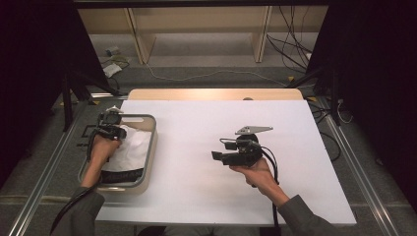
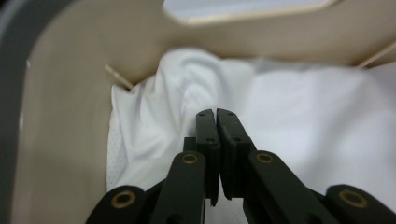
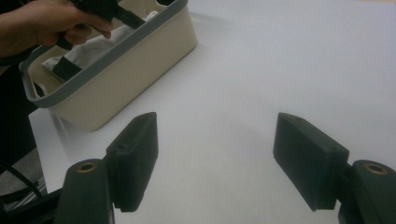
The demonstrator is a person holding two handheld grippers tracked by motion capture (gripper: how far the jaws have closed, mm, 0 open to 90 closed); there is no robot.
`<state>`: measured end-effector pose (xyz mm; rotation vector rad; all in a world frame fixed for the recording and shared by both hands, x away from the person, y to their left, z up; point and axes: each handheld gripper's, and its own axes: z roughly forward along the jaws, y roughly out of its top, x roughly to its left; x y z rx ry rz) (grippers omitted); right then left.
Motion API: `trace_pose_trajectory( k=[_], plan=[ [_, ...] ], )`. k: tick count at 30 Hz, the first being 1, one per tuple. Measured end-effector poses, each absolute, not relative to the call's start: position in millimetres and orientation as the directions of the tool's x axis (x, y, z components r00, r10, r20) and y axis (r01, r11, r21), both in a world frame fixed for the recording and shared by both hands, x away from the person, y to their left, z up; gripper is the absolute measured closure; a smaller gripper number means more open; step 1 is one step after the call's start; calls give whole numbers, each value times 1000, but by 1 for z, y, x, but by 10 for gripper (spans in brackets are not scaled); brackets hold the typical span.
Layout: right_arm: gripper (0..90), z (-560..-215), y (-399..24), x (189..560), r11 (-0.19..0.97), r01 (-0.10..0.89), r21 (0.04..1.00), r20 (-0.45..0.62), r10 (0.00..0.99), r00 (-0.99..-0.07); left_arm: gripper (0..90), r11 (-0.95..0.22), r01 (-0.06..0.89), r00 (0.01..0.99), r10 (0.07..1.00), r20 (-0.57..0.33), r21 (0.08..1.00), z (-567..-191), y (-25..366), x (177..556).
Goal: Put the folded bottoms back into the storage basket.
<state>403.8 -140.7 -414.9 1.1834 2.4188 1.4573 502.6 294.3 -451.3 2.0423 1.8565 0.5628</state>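
Left tongs [image 2: 215, 113]: jaws together, tips down against the white cloth [image 2: 299, 116]; whether a fold is pinched cannot be told. Cloth lies inside the basket [image 1: 153, 129] at the bench's [image 1: 206, 187] left edge. Right tongs [image 3: 215, 158]: jaws apart, nothing between them, over bare bench.

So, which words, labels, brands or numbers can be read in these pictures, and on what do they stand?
None can be read.
The black band on the white cloth in the basket carries faint marks, perhaps lettering: too small and blurred to read.
No print shows on the table.
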Motion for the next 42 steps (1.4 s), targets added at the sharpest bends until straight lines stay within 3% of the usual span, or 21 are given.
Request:
trace_pose_trajectory(
  k=[9,23,29,42],
  plan=[
    [318,-415,-141,404,250,576,778,306,650,-695,865,-88,878,65,996,64,471,-460,298,503],
    [316,-412,-144,403,235,567,790,304,653,-694,630,-99,828,127,992,-14,552,-430,295,492],
    [312,-411,-144,402,231,565,792,303,654,-693,434,-102,820,147,988,-36,564,-421,285,489],
    [291,-411,-145,401,230,562,794,301,655,-693,254,-139,793,227,971,-76,593,-414,263,479]
  ],
)
